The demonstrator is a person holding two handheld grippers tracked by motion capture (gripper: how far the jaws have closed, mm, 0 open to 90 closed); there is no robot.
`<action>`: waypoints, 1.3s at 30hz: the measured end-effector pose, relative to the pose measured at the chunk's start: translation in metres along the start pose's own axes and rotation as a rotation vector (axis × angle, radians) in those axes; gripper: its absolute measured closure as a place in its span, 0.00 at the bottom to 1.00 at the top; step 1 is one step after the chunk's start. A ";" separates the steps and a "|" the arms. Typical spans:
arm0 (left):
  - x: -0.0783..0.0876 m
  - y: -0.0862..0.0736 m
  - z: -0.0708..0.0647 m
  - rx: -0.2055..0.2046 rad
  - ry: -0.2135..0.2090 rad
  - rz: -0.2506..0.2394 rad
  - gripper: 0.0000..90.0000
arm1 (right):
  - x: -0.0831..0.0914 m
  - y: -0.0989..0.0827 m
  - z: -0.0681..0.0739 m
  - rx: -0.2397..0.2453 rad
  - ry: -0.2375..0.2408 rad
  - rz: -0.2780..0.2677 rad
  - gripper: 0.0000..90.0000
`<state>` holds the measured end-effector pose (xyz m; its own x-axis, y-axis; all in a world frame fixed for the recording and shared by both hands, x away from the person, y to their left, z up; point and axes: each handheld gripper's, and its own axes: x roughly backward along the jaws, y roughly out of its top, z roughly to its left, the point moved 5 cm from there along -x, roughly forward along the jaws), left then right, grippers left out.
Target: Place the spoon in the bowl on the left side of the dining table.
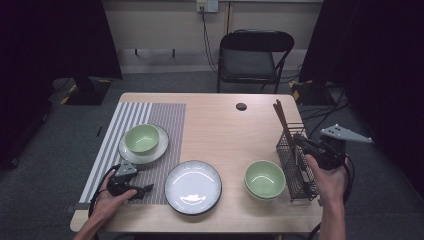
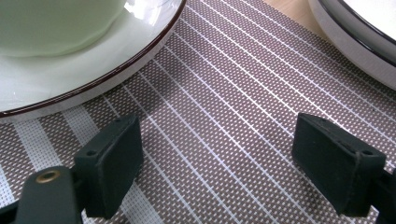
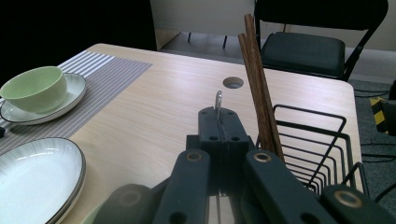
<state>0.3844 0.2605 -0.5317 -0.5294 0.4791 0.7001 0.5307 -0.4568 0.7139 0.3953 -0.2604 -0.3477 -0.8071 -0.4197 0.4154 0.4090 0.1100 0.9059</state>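
My right gripper (image 1: pixel 300 141) is over the black wire basket (image 1: pixel 295 162) at the table's right side. In the right gripper view its jaws (image 3: pixel 218 122) are shut on a thin metal utensil handle (image 3: pixel 218 99) that sticks up between them. Two brown chopsticks (image 3: pixel 258 88) lean upright in the basket just beside it. My left gripper (image 1: pixel 144 190) lies low on the striped placemat (image 1: pixel 165 120) near the front left. It is open, with bare mat between its pads (image 2: pixel 112 158).
A green bowl (image 1: pixel 142 137) sits on a pale plate (image 1: pixel 131 155) on the mat. A white dark-rimmed plate (image 1: pixel 193 186) lies front centre, with a second green bowl (image 1: pixel 264 178) left of the basket. A black folding chair (image 1: pixel 255 55) stands behind the table.
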 end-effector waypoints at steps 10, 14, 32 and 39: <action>0.004 0.005 0.000 0.012 -0.021 -0.031 0.19 | 0.004 0.016 0.002 0.007 -0.001 -0.032 1.00; 0.004 0.005 -0.001 0.024 -0.027 -0.038 0.19 | 0.005 0.021 0.004 0.015 -0.002 -0.040 1.00; 0.009 0.013 -0.006 0.036 -0.058 -0.071 0.24 | 0.005 0.057 0.023 0.076 0.021 -0.084 1.00; 0.012 0.019 -0.008 0.045 -0.069 -0.094 0.25 | 0.000 0.063 0.033 0.088 0.038 -0.094 1.00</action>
<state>0.3827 0.2512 -0.5097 -0.5324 0.5694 0.6264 0.5107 -0.3741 0.7741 0.4068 -0.2236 -0.2875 -0.8227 -0.4653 0.3266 0.2921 0.1468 0.9450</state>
